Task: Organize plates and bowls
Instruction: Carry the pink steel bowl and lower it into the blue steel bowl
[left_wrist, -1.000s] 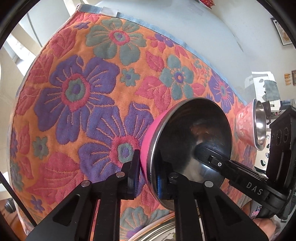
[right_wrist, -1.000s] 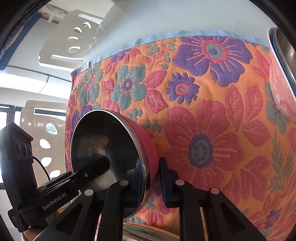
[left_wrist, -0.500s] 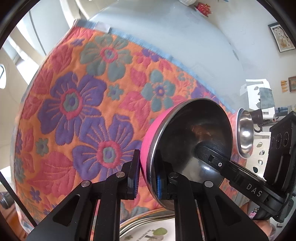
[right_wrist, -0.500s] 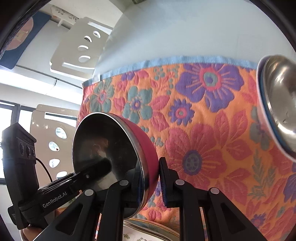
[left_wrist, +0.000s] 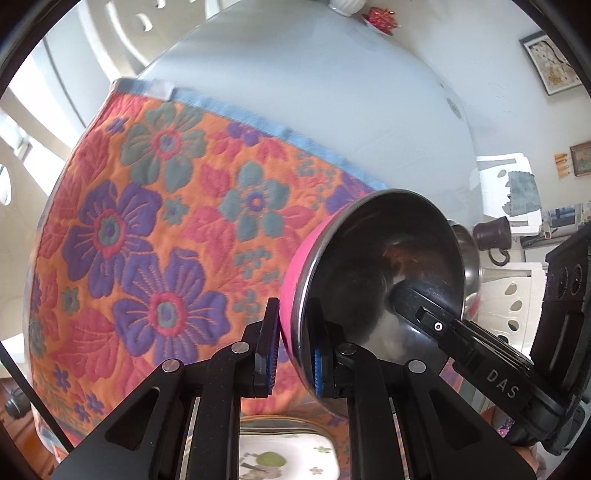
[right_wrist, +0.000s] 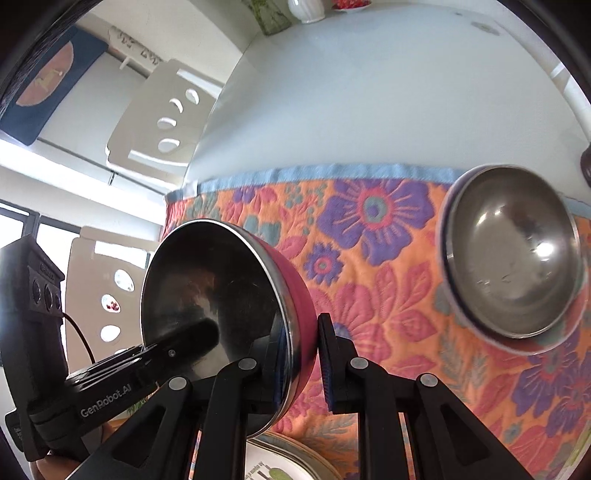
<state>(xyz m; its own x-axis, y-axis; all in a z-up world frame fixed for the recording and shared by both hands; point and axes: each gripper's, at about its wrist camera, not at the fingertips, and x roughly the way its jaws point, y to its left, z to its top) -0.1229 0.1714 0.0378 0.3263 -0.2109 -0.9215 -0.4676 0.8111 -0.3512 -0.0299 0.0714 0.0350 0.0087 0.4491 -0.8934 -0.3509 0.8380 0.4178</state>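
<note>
A pink bowl with a steel inside (left_wrist: 376, 273) is held in the air over the flowered cloth, tilted on its side. My left gripper (left_wrist: 293, 362) is shut on its rim on one side. My right gripper (right_wrist: 301, 365) is shut on the same pink bowl (right_wrist: 221, 295) on the opposite rim. Each gripper shows in the other's view, reaching into the bowl. A second steel bowl with a light rim (right_wrist: 511, 254) sits on the cloth to the right; part of it shows behind the pink bowl in the left wrist view (left_wrist: 467, 254). A printed white plate (left_wrist: 284, 458) lies below the grippers.
The flowered cloth (left_wrist: 147, 221) covers the near part of a pale grey table (left_wrist: 332, 92). A dark mug (left_wrist: 493, 236) stands at the table's right edge. White chairs (right_wrist: 162, 114) stand beside the table. A vase and a red dish (right_wrist: 351, 3) sit at the far end.
Both grippers have lifted the pink bowl higher above the cloth and the views have tilted up. More bare table, the second bowl and the plate below have come into view.
</note>
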